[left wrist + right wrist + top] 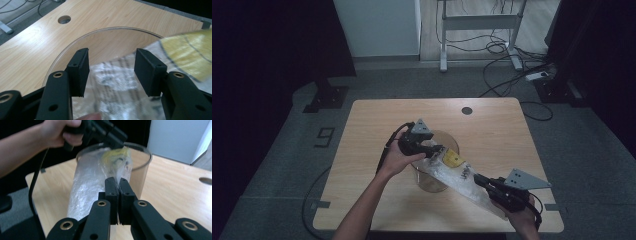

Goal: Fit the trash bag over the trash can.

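A clear round container (432, 184) stands near the middle of the wooden table (377, 120). A crinkled clear plastic bag (464, 181) with a yellow item (452, 159) in it lies slanted across the container's rim. My right gripper (477, 178) is shut on the bag's lower end, and in the right gripper view its jaws (118, 181) pinch the film in front of the container (142, 170). My left gripper (434, 150) hovers at the rim. In the left gripper view its jaws (111, 72) stand apart over the bag (112, 85), and the pads are not pressing on it.
A round cable hole (467, 110) sits near the table's far edge. Beyond the table stand a desk frame (477, 22), loose cables and a power strip (537, 76) on the floor. The right hand is close to the table's near right corner.
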`<state>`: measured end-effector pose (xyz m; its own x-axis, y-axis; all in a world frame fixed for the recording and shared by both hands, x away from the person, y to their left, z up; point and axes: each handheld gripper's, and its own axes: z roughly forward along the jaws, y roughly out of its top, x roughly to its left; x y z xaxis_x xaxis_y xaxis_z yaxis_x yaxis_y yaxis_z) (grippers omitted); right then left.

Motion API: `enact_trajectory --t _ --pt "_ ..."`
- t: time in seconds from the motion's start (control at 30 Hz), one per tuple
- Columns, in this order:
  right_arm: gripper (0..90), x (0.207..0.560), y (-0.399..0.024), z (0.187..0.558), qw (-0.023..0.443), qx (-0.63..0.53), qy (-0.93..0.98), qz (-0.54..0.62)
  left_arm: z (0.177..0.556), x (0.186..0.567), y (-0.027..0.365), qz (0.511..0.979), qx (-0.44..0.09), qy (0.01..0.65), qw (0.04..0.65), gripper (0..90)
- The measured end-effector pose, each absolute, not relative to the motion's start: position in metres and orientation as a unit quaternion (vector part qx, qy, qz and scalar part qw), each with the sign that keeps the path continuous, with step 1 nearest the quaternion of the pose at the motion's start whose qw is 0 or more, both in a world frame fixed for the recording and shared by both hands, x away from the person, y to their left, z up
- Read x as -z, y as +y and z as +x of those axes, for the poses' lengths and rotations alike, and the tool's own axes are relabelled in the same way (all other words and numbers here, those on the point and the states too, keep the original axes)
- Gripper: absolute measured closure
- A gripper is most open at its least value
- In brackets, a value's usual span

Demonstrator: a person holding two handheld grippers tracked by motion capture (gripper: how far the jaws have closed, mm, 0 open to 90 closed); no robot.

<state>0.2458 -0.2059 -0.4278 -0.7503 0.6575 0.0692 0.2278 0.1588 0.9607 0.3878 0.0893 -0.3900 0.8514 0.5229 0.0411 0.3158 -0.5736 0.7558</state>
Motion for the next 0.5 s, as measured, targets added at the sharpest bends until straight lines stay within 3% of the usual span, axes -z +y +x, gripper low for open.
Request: enact_trajectory --t 0.5 --pt "87.5 0.412 -0.173 0.276 0.192 -0.579 0.741 0.281 0.385 0.398 0.1 0.875 -0.118 0.241 0.404 45.3"
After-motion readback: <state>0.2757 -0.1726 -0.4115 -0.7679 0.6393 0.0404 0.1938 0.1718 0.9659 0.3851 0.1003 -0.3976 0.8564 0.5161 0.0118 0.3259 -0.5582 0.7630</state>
